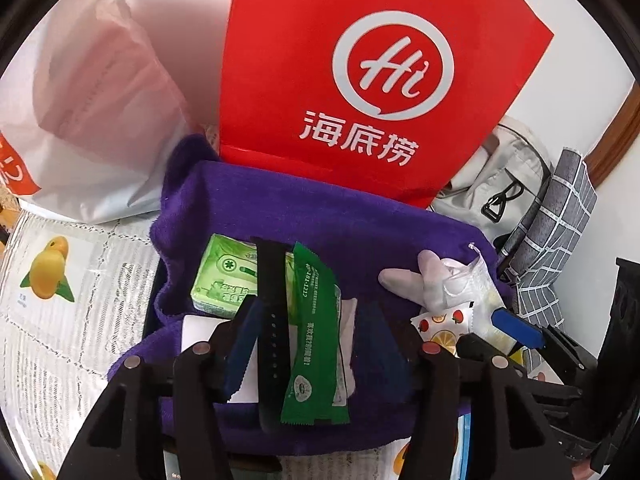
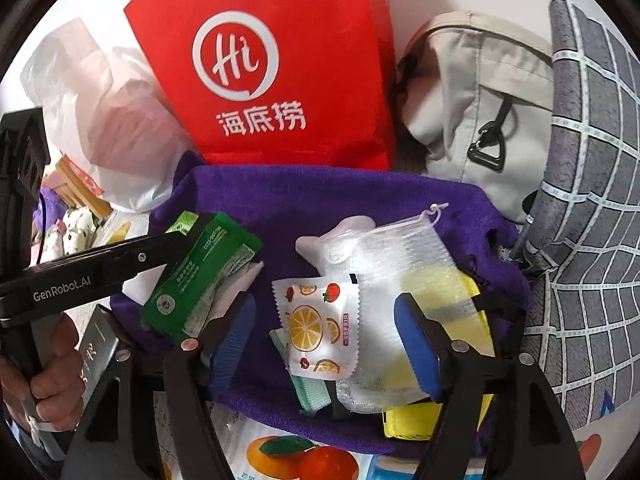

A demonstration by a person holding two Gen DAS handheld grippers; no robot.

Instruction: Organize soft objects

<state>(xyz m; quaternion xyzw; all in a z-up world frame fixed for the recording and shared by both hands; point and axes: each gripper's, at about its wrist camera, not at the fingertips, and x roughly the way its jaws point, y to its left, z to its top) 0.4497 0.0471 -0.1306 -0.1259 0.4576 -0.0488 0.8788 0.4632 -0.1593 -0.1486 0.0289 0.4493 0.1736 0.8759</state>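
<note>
Left wrist view: a red bag (image 1: 360, 80) stands behind a purple towel (image 1: 320, 216), printed in white with a ringed "Hi" and the characters 海底捞. A white plastic bag (image 1: 92, 120) slumps to its left. On the towel lie a light green tissue pack (image 1: 224, 276), a black strap (image 1: 270, 320) crossing it, and a dark green sachet (image 1: 314, 340) with white Chinese print too small to read. The left gripper (image 1: 308, 344) has its jaws spread wide, one either side of the strap and sachet, gripping nothing. To the right on the towel are a white glove (image 1: 424, 280) and a fruit-print packet (image 1: 440, 324). A lace tablecloth (image 1: 60, 320) with a mango picture shows to the left of the towel.

Right wrist view: the right gripper (image 2: 324, 344) is also wide open and holds nothing; its blue pads flank the fruit-print packet (image 2: 320, 328), which shows oranges and strawberries plus a pink label I cannot read. A white mesh pouch (image 2: 400, 264) lies beside the packet over something yellow. The other tool's black body (image 2: 80, 276) reads "GenRobot.AI", with a hand (image 2: 52, 380) on its handle. A beige bag (image 2: 472, 112) and a grey checked cloth (image 2: 592, 200) crowd the towel's (image 2: 320, 196) right edge, and the red bag (image 2: 280, 64) blocks the far edge.
</note>
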